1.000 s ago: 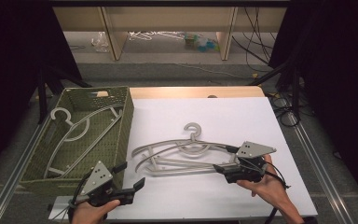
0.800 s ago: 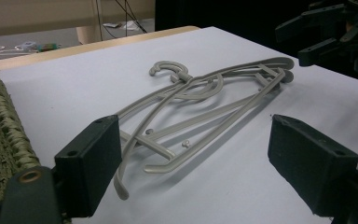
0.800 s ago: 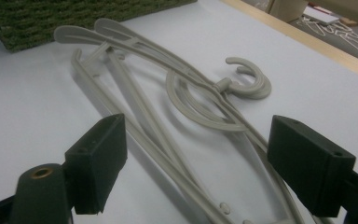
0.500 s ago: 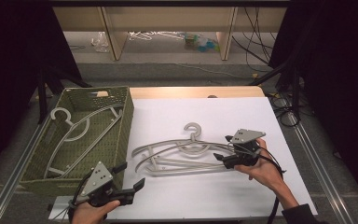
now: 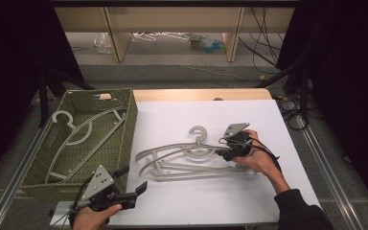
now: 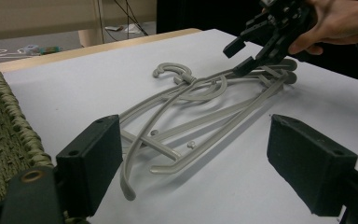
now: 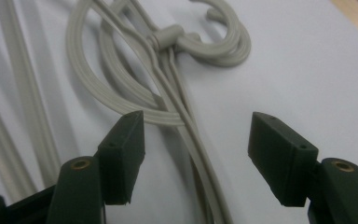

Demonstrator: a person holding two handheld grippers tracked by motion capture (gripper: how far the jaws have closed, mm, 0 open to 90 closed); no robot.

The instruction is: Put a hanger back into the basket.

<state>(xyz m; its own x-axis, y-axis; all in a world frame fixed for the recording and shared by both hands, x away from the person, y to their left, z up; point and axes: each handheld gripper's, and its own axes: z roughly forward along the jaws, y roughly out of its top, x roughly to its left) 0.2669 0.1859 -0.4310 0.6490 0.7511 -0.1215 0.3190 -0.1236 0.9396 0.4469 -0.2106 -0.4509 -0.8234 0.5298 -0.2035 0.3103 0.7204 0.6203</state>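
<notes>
A stack of grey plastic hangers (image 5: 191,155) lies mid-table on the white surface, hooks pointing away from me. My right gripper (image 5: 223,149) is open at the stack's right arm. In the right gripper view its jaws (image 7: 196,135) straddle the hanger arms (image 7: 168,88) just below the hook neck without touching them. My left gripper (image 5: 133,179) is open near the front left edge, beside the basket, with nothing between its jaws (image 6: 196,154). The left gripper view shows the hangers (image 6: 191,107) ahead and the right gripper (image 6: 256,51) over their far end.
A green woven basket (image 5: 132,120) stands at the left with one grey hanger (image 5: 84,132) lying inside it. Cables (image 5: 292,108) trail off the table's right side. Wooden shelving (image 5: 172,28) with clutter stands beyond the far edge.
My right gripper has moved away from the front edge and slightly left, onto the hangers' right arm near the neck. The left gripper and the hangers have stayed put.
</notes>
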